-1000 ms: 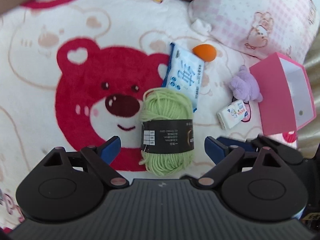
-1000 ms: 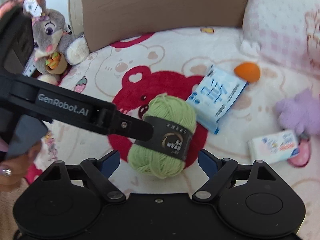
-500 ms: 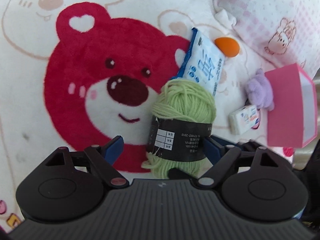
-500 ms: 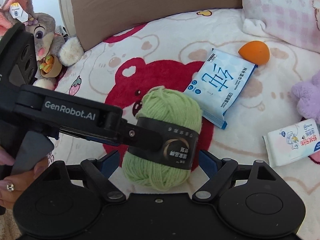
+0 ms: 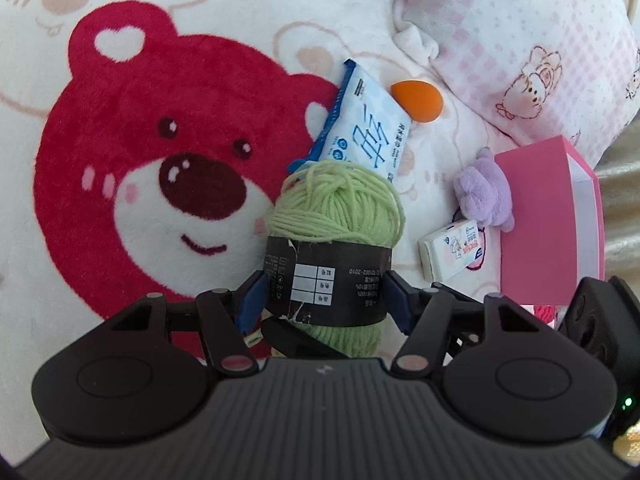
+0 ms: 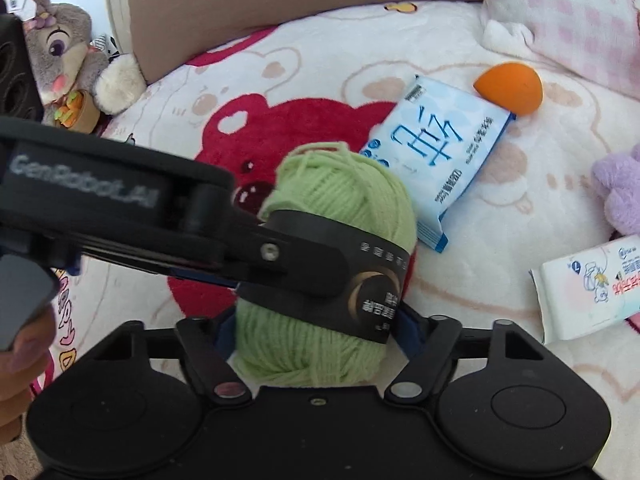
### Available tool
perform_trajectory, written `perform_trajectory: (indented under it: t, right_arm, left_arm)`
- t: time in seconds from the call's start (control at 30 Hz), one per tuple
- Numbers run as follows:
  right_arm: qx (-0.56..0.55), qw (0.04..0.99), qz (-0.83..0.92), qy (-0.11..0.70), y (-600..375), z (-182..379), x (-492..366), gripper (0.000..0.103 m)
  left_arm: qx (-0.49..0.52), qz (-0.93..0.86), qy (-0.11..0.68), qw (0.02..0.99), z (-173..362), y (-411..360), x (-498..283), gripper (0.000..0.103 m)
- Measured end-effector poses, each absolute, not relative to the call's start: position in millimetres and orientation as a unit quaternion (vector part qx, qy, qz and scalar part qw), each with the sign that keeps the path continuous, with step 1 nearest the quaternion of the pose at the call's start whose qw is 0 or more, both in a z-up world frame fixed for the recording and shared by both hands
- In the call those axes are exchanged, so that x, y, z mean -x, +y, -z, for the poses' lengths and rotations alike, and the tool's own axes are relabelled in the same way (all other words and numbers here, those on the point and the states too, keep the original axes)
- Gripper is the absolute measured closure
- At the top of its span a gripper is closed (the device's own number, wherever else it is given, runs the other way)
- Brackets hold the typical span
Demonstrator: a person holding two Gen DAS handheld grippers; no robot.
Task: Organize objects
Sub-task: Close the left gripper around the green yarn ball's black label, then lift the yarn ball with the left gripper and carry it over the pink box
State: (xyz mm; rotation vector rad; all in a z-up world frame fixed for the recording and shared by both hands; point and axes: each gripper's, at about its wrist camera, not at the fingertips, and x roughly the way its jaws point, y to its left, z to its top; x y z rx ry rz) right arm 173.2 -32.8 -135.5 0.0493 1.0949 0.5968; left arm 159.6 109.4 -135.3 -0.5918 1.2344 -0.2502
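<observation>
A green yarn ball [image 5: 334, 216] with a black paper band lies on the bear-print blanket [image 5: 140, 160]. My left gripper [image 5: 323, 300] straddles the band and is closing, its blue pads [image 5: 252, 300] touching the band on both sides. In the right wrist view the same yarn ball [image 6: 340, 196] sits between the jaws of my right gripper [image 6: 316, 332], which are also closing. Those pads stand close beside the yarn, and I see no squeeze. A finger [image 6: 256, 248] of the left gripper crosses this view onto the band.
A blue tissue pack [image 5: 360, 128] and an orange sponge [image 5: 418, 100] lie just behind the yarn. To the right are a purple plush [image 5: 486, 196], a small wipes pack [image 5: 452, 248] and a pink box [image 5: 544, 220]. A checked pillow [image 5: 520, 40] and a rabbit toy [image 6: 60, 52] border the blanket.
Both grippers have sunk toward the yarn ball and their jaws have narrowed around it. The left pads, earlier wide apart, now touch the black band.
</observation>
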Motion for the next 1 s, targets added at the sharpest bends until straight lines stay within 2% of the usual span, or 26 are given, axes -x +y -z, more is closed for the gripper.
perform_trajectory:
  t: [0.23,1.0]
  right_arm:
    - [-0.016,0.819,-0.280,0.502,-34,133,-168,0.034]
    - [-0.016,0.836,-0.291,0.464,-67,76,-124,0.034]
  left_arm:
    - [0.281,0.114,0.564,0.768,138,107,-158,0.040]
    - [0.287,0.143,0.519,0.793,83,83,-109,0.042]
